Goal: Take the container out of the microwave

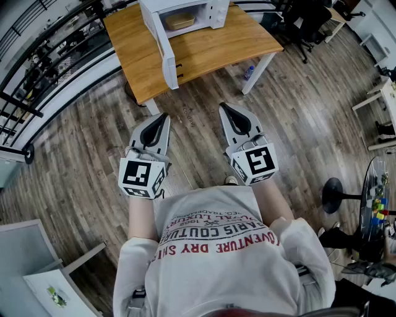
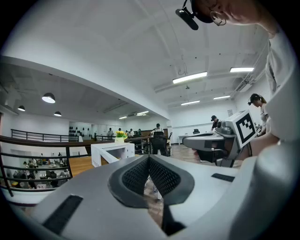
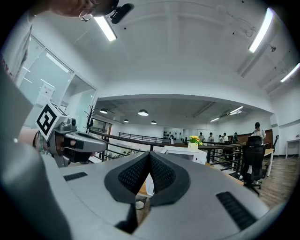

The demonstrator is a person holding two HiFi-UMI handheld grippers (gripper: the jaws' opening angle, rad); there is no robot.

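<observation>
Looking down past our white printed shirt point(image 1: 216, 247), we hold both tongs out level over the wood-plank floor point(image 1: 297, 124), side by side and a little apart. The left tongs point(image 1: 162, 117) are closed: in the left gripper view their dark ribbed pads point(image 2: 136, 176) meet at the tip with nothing between them. The right tongs point(image 1: 226, 108) are closed too, and the right gripper view shows the pads point(image 3: 161, 174) pressed together and empty. The marker cubes point(image 1: 142, 176) sit at the rear of the tongs, close to our wrists.

Both tongs point toward the wooden desk point(image 1: 216, 49), which stands ahead and well apart from their tips. Under the desk's right end a small bottle point(image 1: 249, 72) stands on the floor beside a white leg. On the desk stands the white microwave point(image 1: 213, 12), its door point(image 1: 164, 52) swung wide open toward us on the left side. The container point(image 1: 179, 20), tan and shallow, sits inside the microwave's cavity, far from either tongs.

In the right gripper view, yellow flowers point(image 3: 194, 139) show just above the microwave. Left of the desk a black railing point(image 1: 43, 68) runs along the floor's edge, and to the right beyond the desk stand dark office chairs point(image 1: 303, 25).
</observation>
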